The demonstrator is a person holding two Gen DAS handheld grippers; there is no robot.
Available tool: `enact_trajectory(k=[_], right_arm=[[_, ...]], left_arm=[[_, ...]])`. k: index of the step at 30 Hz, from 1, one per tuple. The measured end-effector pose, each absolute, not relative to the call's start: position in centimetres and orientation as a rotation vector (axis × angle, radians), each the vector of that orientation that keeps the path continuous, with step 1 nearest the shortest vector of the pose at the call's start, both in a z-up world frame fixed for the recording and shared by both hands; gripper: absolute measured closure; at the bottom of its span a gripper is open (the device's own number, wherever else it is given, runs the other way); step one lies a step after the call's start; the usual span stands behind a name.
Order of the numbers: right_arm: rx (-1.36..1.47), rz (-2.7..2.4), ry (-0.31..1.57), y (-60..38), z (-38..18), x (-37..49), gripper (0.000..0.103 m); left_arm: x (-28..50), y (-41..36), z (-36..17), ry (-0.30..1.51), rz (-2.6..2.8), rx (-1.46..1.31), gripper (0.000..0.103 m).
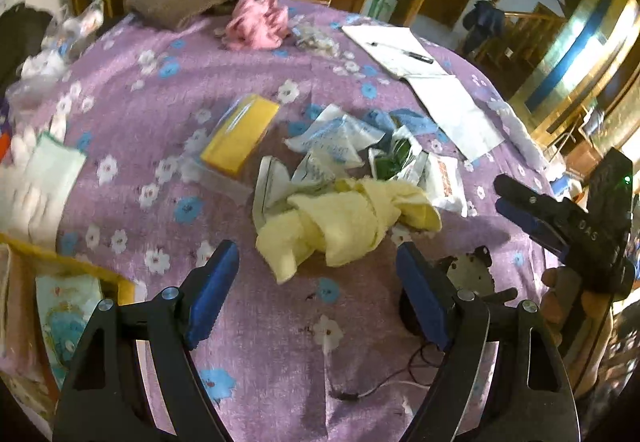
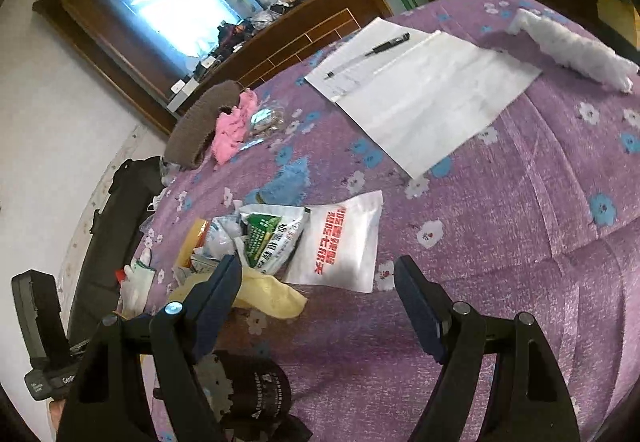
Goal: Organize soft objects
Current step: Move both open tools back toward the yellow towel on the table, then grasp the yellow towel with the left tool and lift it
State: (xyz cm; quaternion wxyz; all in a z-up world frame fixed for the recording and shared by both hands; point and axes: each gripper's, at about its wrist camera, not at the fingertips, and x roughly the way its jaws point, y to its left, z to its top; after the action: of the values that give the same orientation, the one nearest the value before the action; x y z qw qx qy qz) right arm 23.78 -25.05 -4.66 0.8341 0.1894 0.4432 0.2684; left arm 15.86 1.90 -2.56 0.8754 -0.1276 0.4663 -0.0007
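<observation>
Hovering over the purple bedspread, both the left gripper and right gripper are sitting spread apart, gripping nothing, near the crumpled yellow cloth.

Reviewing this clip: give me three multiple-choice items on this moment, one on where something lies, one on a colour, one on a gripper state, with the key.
1. Where does the black pen lie?
A. on the white paper
B. on the pink fluffy cloth
C. inside the yellow box

2. What colour is the crumpled towel just ahead of the left gripper?
A. red
B. pale yellow
C. black

3. How does the right gripper stand?
A. shut on the towel
B. shut on a packet
C. open, holding nothing

Key: 1 A, the pen rests on the sheet at the far side of the purple floral cover. 2 B, the towel is pale yellow in both views. 3 C, its fingers stand wide apart with only the cover between them.
</observation>
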Motion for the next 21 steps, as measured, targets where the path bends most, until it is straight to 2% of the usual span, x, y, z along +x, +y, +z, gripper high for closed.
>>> enact_trajectory(k=[10,12,13,14,16,17,21], right_arm=[[0.429,0.563,0.968,-24.8,-5.2,23.8,0.024],[0.431,0.559,0.973,-24.8,-5.3,23.8,0.024],[0.43,0.557,0.974,-24.8,-5.3,23.8,0.024],[0.432,0.56,0.974,-24.9,-5.2,23.8,0.024],[0.435,0.563,0.97,-24.9,-5.1,23.8,0.024],[0.434,0.564,0.968,-24.9,-5.0,23.7,0.024],[0.41,0.535,0.953,-25.0,-4.9,23.7,0.024]], left_arm=[[21.1,-2.3,-3.5,1.013,-0.064,-0.029,0.021],[22.1,-2.8,-4.5,1.067,-0.079,-0.003,0.021],[22.3,-2.8,-5.0,1.084,-0.069,0.008,0.027],[22.4,-2.7,-5.5,1.093,-0.048,0.025,0.043],[22.1,-2.2,-5.8,1.086,-0.051,-0.005,0.049],[21.8,-1.8,-5.7,1.07,-0.063,-0.038,0.056],[19.9,-1.3,-4.8,1.031,-0.071,-0.115,0.064]])
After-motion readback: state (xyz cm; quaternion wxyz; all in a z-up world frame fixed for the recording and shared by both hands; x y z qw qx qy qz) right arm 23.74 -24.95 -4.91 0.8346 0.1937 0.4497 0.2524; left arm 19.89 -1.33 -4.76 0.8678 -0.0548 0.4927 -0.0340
